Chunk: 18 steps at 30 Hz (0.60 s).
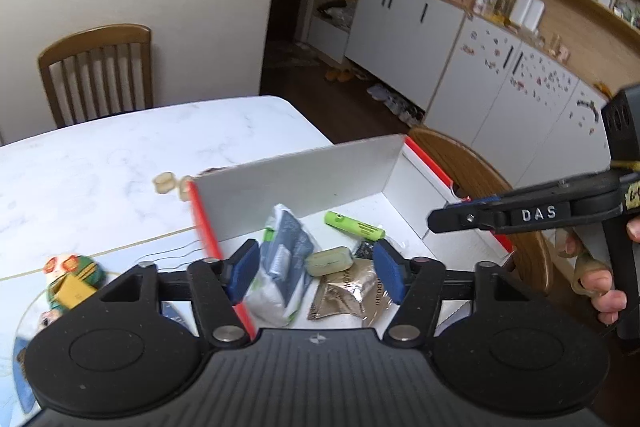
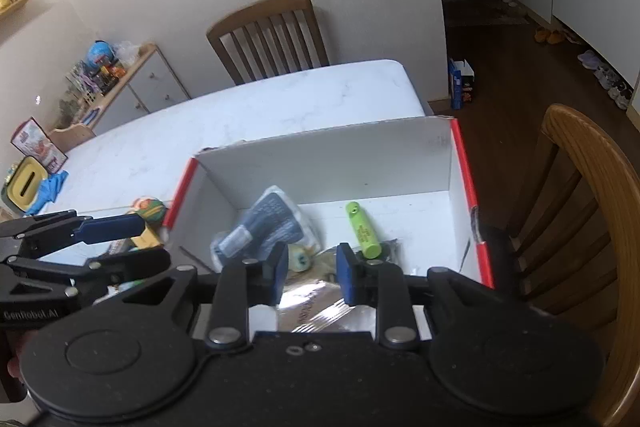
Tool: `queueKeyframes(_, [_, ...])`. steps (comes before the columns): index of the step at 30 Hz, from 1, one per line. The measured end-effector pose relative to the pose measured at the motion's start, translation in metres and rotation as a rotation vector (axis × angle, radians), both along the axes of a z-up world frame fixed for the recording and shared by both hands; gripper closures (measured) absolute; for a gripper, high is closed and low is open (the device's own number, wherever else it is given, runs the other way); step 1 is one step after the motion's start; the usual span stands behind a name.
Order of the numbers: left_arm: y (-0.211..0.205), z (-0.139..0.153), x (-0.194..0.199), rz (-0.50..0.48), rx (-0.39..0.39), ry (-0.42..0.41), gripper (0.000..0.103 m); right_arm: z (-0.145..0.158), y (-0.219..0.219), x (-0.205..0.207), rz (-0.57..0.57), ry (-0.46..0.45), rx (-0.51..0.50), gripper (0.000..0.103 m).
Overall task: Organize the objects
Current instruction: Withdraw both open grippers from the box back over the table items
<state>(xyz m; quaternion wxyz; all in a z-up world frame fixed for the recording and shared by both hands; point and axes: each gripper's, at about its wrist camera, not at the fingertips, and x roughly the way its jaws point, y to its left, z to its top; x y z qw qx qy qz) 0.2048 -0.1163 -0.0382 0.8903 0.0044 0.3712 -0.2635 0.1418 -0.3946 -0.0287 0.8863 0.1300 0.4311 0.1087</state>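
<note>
A white box with red edges [image 1: 296,183] [image 2: 320,163] stands on the marble table. Inside it lie a green marker [image 1: 354,225] [image 2: 363,230], a blue-white packet [image 1: 284,251] [image 2: 266,223], a pale eraser-like block [image 1: 329,259] and a brown foil sachet [image 1: 352,293]. My left gripper [image 1: 314,273] is open and empty, hovering over the box's near left corner. My right gripper [image 2: 312,277] is open and empty above the box's near side; it also shows in the left wrist view [image 1: 448,219].
A small turtle-like toy [image 1: 72,277] [image 2: 150,211] and a yellow block lie left of the box. Two pale small pieces [image 1: 165,183] lie behind the box. Wooden chairs stand at the far side [image 2: 268,35] and right [image 2: 580,211]. A yellow container [image 2: 26,187] sits far left.
</note>
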Motion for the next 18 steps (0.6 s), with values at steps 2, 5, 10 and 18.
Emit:
queueKeyframes(2, [0.012,0.005,-0.007,0.014,-0.005,-0.021,0.035,0.004,0.004,-0.006,0.000,-0.012,0.000,0.076])
queueKeyframes(5, [0.030,0.011,-0.015,0.034,-0.007,-0.045,0.035,0.009,0.010,-0.013,-0.004,-0.033,-0.005,0.073])
queueKeyframes(10, [0.068,0.015,-0.027,0.092,-0.020,-0.065,0.031,0.016,0.023,-0.027,-0.021,-0.067,-0.012,0.050])
queueKeyframes(18, [0.134,0.015,-0.044,0.187,-0.017,-0.089,0.020,0.025,0.055,-0.041,-0.016,-0.109,-0.043,0.029])
